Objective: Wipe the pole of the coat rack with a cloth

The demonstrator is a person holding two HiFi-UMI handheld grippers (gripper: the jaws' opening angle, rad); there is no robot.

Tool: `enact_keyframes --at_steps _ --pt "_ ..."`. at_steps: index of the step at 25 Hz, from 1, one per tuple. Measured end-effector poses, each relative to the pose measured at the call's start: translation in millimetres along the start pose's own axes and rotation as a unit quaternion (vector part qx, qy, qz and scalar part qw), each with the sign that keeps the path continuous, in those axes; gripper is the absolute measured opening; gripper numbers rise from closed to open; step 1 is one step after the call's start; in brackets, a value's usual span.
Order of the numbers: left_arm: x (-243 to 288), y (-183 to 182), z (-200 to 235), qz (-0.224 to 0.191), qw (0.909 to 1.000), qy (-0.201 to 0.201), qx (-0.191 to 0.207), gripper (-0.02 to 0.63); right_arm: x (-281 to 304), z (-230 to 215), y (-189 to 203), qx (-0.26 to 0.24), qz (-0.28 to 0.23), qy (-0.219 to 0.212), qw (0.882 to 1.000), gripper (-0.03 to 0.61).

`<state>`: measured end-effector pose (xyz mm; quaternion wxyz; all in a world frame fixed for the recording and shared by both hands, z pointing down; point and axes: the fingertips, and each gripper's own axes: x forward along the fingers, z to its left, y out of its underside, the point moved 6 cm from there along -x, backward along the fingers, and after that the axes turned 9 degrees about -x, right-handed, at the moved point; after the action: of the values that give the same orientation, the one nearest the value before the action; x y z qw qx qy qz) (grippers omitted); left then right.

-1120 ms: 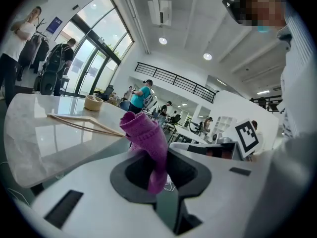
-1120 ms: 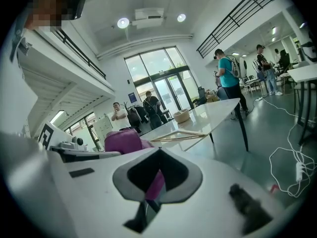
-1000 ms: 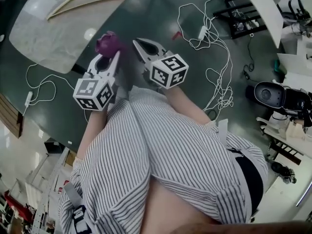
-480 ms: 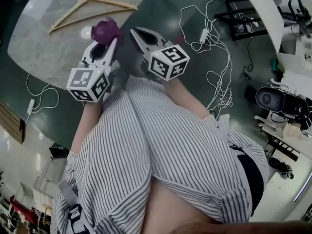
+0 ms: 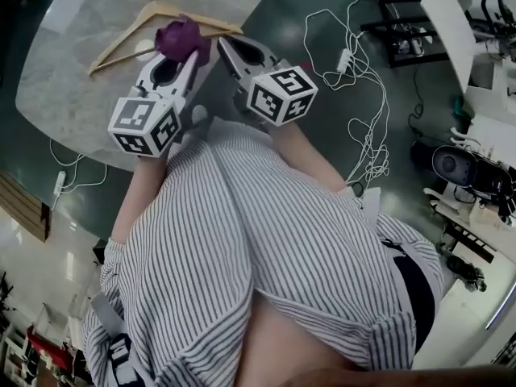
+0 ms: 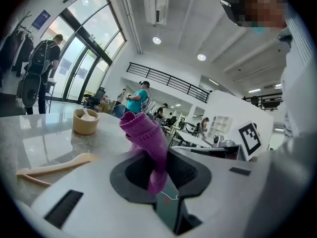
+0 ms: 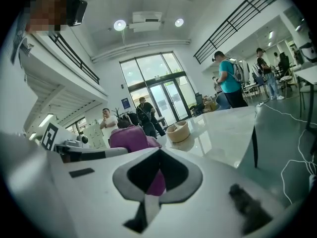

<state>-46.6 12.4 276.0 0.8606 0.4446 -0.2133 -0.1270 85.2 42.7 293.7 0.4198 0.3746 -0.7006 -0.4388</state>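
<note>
Cloth (image 5: 181, 39), purple, judged soft, light and floppy, was bunched at upper left above the tabletop (image 5: 72, 79), pinched by its lower fold in the left hand-held gripper (image 5: 191, 53); right hand-held gripper (image 5: 230, 49) was closed, empty.

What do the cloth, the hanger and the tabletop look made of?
The cloth: soft purple fabric, maybe terry; fuzzy ribbed folds. The hanger: pale wood, probably; matte tan bars. The tabletop: polished stone, likely marble; grey mottling, glossy reflections.
</note>
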Motion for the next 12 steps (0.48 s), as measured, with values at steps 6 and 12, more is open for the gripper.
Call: enact_keyframes --at_steps 6,12 --pt "3.2 0.5 26.5 0.008 0.9998 0.001 -0.018 0.080 21.9 2.7 4.0 -0.003 0.010 0.009 1.000 0.015" --pt "8.2 -0.8 30.7 0.008 0.9996 0.006 -0.026 0.080 21.5 -2.3 4.1 -0.005 0.019 0.017 1.000 0.015"
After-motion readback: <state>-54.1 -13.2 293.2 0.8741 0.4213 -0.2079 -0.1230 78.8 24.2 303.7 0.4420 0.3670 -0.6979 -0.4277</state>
